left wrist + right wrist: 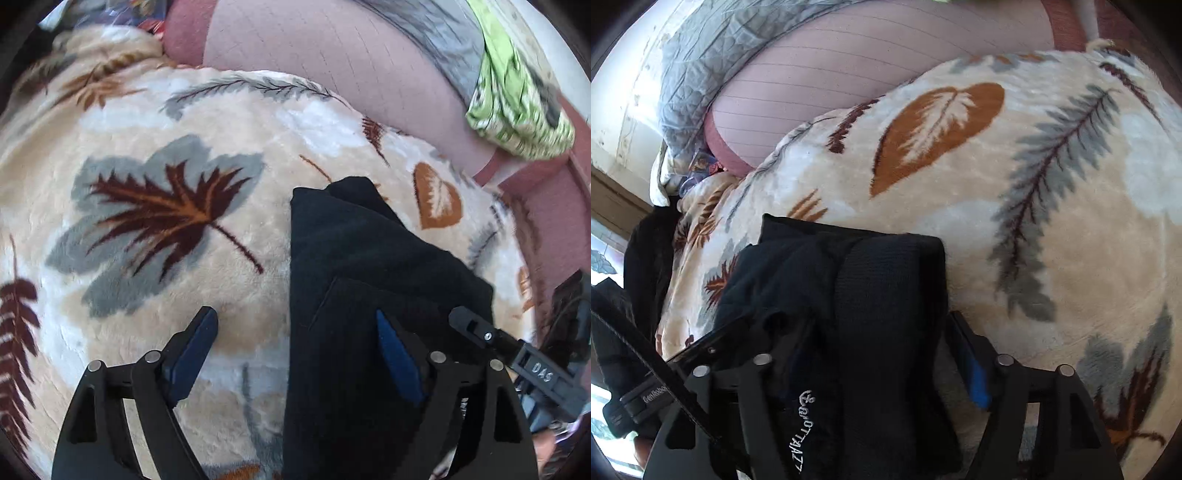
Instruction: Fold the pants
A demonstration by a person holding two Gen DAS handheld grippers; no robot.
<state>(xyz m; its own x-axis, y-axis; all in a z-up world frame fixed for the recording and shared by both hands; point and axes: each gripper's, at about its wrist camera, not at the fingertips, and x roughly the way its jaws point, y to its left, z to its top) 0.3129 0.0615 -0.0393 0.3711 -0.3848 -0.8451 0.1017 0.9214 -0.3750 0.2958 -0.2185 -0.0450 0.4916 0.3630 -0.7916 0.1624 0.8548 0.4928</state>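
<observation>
Your left gripper: jaws spread wide, nothing pinched. One blue pad sits over bare blanket; the other is over the pants' left edge, contact unclear.

Your right gripper: jaws also spread, with the folded black bundle bulging up between them. The left-hand finger is mostly buried under cloth, so you can't tell whether it bears on the fabric; the blue pad on the other finger sits just beside the bundle.

One pair of pants, folded into a long dark stack on the leaf-print blanket, white embroidered lettering at the near end. In the left view the far end tapers to a corner.

Room: open blanket left of the pants in the left view, and right of them in the right view. Pink mattress borders the blanket's far edge, with one grey quilt and one green cloth beyond.
</observation>
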